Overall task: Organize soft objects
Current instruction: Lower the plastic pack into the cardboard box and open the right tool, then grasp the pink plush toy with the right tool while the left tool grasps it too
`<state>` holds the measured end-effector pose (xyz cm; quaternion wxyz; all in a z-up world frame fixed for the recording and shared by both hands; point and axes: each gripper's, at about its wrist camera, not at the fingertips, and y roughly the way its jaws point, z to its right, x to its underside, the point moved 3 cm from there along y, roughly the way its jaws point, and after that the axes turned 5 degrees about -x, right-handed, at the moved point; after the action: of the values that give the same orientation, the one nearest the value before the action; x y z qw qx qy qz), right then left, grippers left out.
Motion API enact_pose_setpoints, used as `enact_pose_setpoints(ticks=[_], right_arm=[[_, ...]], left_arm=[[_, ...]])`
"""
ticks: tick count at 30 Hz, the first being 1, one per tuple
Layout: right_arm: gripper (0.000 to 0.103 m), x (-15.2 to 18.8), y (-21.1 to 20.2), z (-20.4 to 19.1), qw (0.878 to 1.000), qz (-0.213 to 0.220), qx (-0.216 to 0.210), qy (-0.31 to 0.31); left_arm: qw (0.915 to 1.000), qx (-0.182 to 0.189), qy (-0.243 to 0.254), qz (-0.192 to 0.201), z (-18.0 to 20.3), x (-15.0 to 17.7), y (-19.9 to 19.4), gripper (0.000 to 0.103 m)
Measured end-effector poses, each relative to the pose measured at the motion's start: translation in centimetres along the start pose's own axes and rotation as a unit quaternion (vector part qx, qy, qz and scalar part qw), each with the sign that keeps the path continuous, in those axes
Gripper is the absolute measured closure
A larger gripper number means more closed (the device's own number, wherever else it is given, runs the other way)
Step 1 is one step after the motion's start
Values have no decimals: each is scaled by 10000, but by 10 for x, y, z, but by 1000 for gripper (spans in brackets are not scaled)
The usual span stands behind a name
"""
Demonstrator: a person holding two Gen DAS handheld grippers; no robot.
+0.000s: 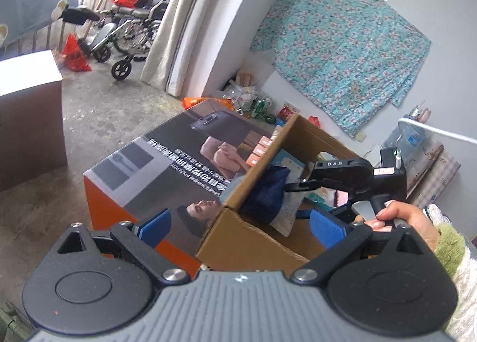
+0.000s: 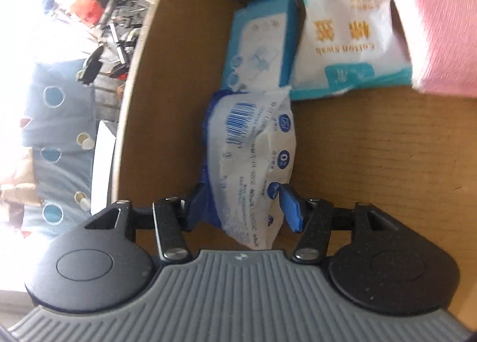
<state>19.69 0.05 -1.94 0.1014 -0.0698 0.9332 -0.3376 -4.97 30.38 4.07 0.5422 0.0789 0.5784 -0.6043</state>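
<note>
Daylight floods in beyond the cardboard box, blowing the left side of the right wrist view to white glare. Inside the box light is soft and even. A pink cloth at its top right is motion-blurred. Both views bend strongly at their edges.

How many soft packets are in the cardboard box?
3 visible: the barcode packet in the right gripper, a blue pack by the wall, the cotton-swab bag beside it. Others may be hidden.
</note>
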Motion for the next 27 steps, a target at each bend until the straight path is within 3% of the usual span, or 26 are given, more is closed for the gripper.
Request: enact_pose_setpoints(ticks=[6,11,14,18,23,27], right_arm=[[38,8,-87,-13,9955,362,-463,-741],[25,35,-193,-26,9781,803,-610,-1822],[20,61,-266,-17,9616,1329,-248,-2388],[18,96,-353,17,9436,2005,388,-2604],[17,143,-433,81,9302,2772,931,-2218],[17,178,-471,139,9259,3155,1154,-1728]], left_arm=[[9976,144,546,412,41,13,-27,3],[9873,779,1210,666,97,42,-47,1],[9720,1376,1788,661,144,65,-56,1],[9405,2180,2536,601,208,100,-67,1],[9029,2906,3147,363,273,147,-67,1],[8858,3148,3403,191,308,184,-56,1]])
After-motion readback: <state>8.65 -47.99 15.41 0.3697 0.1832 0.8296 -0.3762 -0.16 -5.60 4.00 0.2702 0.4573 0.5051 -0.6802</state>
